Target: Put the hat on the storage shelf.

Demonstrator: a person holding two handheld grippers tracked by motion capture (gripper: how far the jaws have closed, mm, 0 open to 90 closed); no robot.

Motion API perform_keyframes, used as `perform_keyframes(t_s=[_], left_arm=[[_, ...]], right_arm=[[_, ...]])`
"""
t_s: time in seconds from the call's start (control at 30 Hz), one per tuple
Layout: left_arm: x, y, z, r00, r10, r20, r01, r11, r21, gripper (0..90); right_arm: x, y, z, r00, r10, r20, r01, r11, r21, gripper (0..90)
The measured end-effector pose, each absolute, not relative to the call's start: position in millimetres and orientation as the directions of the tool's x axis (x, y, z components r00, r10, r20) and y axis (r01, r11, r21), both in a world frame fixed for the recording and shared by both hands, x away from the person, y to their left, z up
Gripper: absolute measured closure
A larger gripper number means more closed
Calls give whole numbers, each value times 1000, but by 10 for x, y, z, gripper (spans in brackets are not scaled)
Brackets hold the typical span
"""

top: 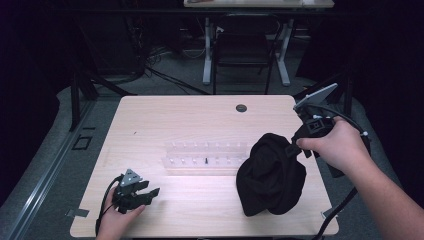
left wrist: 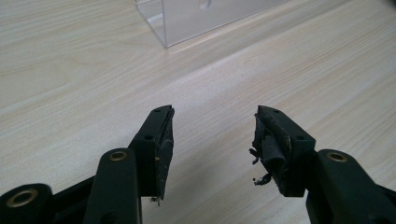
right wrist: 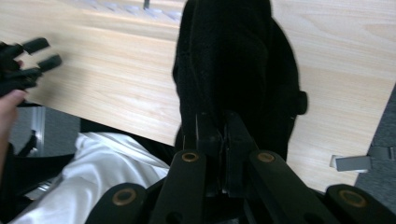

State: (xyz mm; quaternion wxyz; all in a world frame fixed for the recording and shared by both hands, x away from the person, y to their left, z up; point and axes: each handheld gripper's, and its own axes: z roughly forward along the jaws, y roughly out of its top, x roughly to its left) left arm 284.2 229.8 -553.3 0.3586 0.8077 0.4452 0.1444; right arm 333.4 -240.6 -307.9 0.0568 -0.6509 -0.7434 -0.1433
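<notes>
Two grippers are at work over the pale wooden tabletop (top: 200, 120), and only one is busy. The right gripper (top: 298, 141) has its jaws clamped tight on a fold of the crumpled black cloth garment (top: 270, 175), pinching it at its upper edge; in the right gripper view the black jaws (right wrist: 223, 154) meet on the dark fabric with no gap between them. The garment hangs from that pinch in a bunched heap whose lower part rests on the tabletop near its right front corner, just beside the right end of the clear acrylic peg rack (top: 205, 157) that sits across the middle.

The left gripper (top: 150, 192) lies low near the left front edge, well apart from the garment, its jaws spread and holding nothing; the left gripper view shows bare wood between them (left wrist: 212, 140).

By my reading the work is at an early stage: the cloth is seized and partly lifted, yet it remains a lump, neither spread, folded nor placed anywhere. What is left seems to be most of it, likely bringing the free gripper across to take a second hold.
</notes>
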Motion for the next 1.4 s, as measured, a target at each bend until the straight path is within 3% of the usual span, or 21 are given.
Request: perform_keyframes(t_s=[0.53, 1.03, 1.4], left_arm=[[2848, 2293, -5549, 556, 826, -90, 619, -340, 708, 477], [2851, 2296, -5539, 563, 822, -86, 618, -350, 704, 476], [2852, 2293, -5554, 558, 826, -82, 610, -341, 715, 476]], right_arm=[[3401, -2748, -2804, -44, 856, 516, 979, -67, 194, 879], [3465, -2755, -2809, -99, 667, 738, 970, -100, 221, 878], [3567, -2660, -2878, -173, 461, 870, 957, -129, 259, 878]])
